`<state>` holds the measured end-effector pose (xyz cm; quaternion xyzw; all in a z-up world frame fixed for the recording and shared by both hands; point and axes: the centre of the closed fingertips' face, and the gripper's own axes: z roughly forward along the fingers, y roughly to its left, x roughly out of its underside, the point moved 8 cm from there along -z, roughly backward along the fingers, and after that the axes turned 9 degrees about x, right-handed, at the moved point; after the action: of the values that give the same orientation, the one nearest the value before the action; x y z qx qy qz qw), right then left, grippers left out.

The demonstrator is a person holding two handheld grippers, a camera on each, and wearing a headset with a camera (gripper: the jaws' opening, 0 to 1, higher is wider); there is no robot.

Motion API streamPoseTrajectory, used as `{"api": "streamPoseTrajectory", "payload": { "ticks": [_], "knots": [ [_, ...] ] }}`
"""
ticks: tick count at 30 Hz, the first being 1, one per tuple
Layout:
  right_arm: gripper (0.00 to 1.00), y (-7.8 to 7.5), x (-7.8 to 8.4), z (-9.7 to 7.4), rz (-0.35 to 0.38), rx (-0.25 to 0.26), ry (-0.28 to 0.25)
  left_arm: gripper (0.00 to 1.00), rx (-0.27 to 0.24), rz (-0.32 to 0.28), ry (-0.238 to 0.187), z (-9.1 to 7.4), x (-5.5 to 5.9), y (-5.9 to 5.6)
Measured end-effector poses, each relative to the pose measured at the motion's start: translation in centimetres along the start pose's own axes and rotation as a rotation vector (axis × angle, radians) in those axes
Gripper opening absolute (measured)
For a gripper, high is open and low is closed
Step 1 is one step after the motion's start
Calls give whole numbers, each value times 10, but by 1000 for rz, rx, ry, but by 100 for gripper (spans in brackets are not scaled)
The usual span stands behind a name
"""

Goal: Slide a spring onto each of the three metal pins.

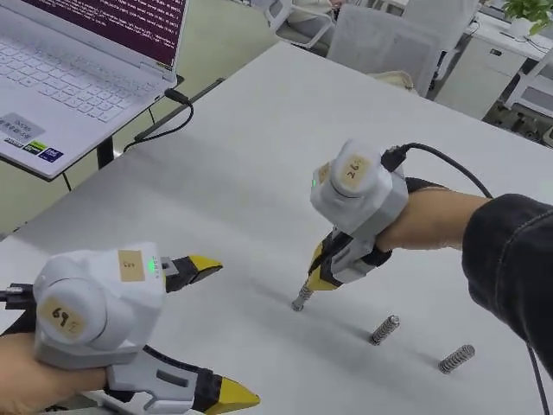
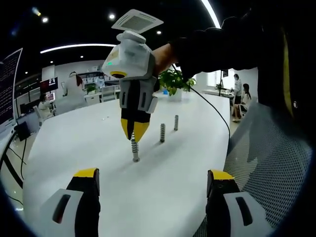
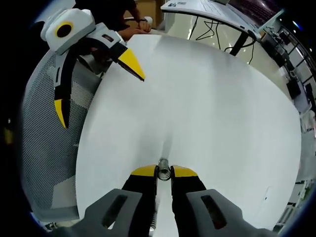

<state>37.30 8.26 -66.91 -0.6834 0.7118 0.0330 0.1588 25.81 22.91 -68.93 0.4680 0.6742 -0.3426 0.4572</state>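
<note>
On the table (image 1: 259, 156): white top, both grippers over it.
Left gripper (image 1: 233, 333): jaws wide apart, holding nothing.
Right gripper (image 1: 315, 281): pointing down, clamped on a spring (image 3: 164, 170).
First pin (image 2: 135, 154): upright, spring around its top, lower shaft bare.
Middle pin (image 1: 384, 329), end pin (image 1: 456, 358): coils around both.

**White table, three pins standing**

I work over a plain white table (image 1: 259, 156) with a smooth, matte top that stretches far and to the left of me. Three metal pins stand upright on it in a row, apart from one another and evenly spaced. The row slants nearer as it runs right. The left pin (image 1: 301, 300) has a bare lower shank touching the tabletop and a spring (image 2: 132, 140) around its upper part. The middle pin (image 1: 384, 329) and the right pin (image 1: 456, 358) are wrapped in coils from top to base.
</note>
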Motion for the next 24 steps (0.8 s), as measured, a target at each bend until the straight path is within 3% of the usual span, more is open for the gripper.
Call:
{"api": "streamPoseTrajectory", "payload": {
  "ticks": [24],
  "knots": [
    [8,7,7,16,21,2,7,86,-1,-4,1,-1,1,1]
  ]
}}
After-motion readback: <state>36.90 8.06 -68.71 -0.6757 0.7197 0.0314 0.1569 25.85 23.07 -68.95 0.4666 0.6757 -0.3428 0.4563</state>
